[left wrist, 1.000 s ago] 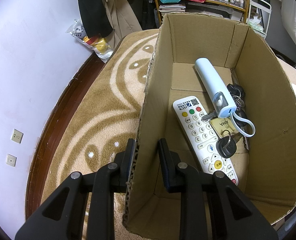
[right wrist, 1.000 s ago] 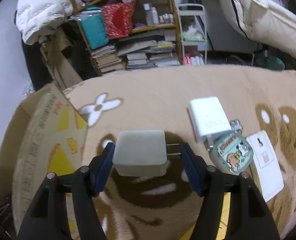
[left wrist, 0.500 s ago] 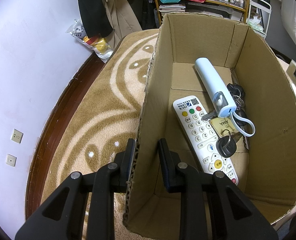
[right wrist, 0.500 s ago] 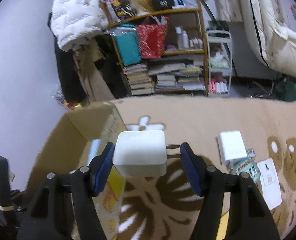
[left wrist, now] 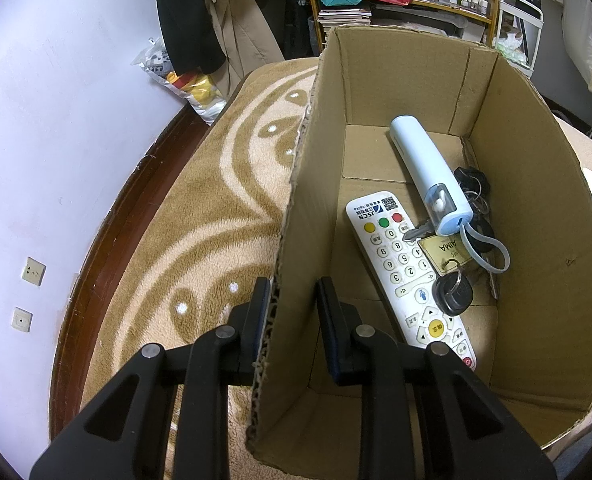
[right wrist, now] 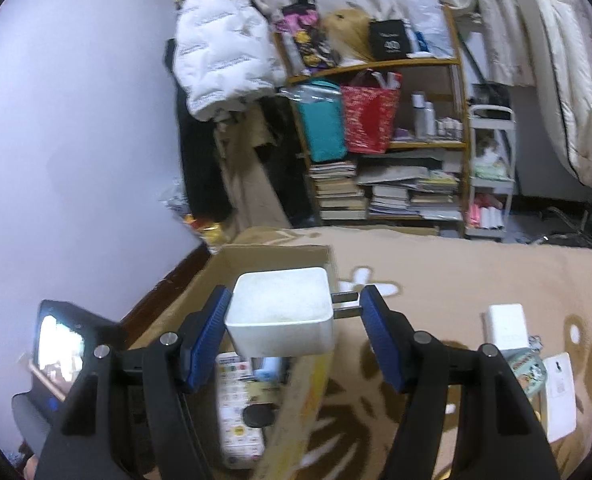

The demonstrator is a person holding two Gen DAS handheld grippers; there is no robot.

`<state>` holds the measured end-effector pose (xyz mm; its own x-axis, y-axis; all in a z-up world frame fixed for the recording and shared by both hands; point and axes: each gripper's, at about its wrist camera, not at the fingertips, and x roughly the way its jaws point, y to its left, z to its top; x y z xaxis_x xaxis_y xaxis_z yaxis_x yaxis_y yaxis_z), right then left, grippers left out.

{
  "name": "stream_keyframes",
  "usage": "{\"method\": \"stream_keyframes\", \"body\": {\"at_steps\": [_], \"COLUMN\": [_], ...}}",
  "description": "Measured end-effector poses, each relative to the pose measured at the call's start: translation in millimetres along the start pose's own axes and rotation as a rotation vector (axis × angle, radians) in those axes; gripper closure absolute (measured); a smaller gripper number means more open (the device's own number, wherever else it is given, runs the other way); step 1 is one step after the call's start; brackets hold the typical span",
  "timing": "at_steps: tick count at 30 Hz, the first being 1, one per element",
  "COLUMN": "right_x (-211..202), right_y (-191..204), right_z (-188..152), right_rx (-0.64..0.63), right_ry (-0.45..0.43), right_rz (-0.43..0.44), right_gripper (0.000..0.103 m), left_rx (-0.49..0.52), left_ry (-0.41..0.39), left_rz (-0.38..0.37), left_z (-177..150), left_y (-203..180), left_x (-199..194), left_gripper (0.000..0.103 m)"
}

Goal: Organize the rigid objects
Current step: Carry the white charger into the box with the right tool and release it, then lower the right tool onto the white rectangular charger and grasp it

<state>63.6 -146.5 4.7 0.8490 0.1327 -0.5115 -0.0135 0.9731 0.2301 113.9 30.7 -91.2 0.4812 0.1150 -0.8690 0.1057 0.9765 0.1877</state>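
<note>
Leftmost in the left wrist view, a brown-and-cream patterned carpet [left wrist: 200, 216] runs beside a pale wall. Next, the left gripper [left wrist: 290, 304] is clamped on the left wall of the cardboard box [left wrist: 396, 80], one finger outside, one inside. Within the box lie a white remote control [left wrist: 406, 268], a pale blue power bank [left wrist: 428, 168] with a strap, and a bunch of keys [left wrist: 454, 276] resting partly on the remote.

Over in the right wrist view, a lit phone screen [right wrist: 60, 346] shows at the left edge. Beside it, the right gripper [right wrist: 294, 316] holds a white charger plug [right wrist: 282, 314] crosswise, its body against the left blue pad and its prongs against the right one, raised above the box's open top. Farther right on the carpet lie another white charger [right wrist: 506, 326], a round cartoon-printed item [right wrist: 530, 370] and a white card [right wrist: 560, 394]. A cluttered bookshelf [right wrist: 384, 132] stands behind.
</note>
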Motion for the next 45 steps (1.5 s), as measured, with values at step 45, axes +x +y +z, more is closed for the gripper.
{"method": "stream_keyframes", "body": {"at_steps": [45], "right_x": [29.1], "right_y": [-69.3], "right_z": [16.7], "right_rx": [0.008], "right_ry": [0.063], "right_rz": [-0.188], "right_gripper": [0.000], "left_rx": [-0.011], "left_ry": [0.007], "left_rz": [-0.023], "left_z": [2.9], "left_y": [5.1], "left_x": [3.4], "left_gripper": [0.079]}}
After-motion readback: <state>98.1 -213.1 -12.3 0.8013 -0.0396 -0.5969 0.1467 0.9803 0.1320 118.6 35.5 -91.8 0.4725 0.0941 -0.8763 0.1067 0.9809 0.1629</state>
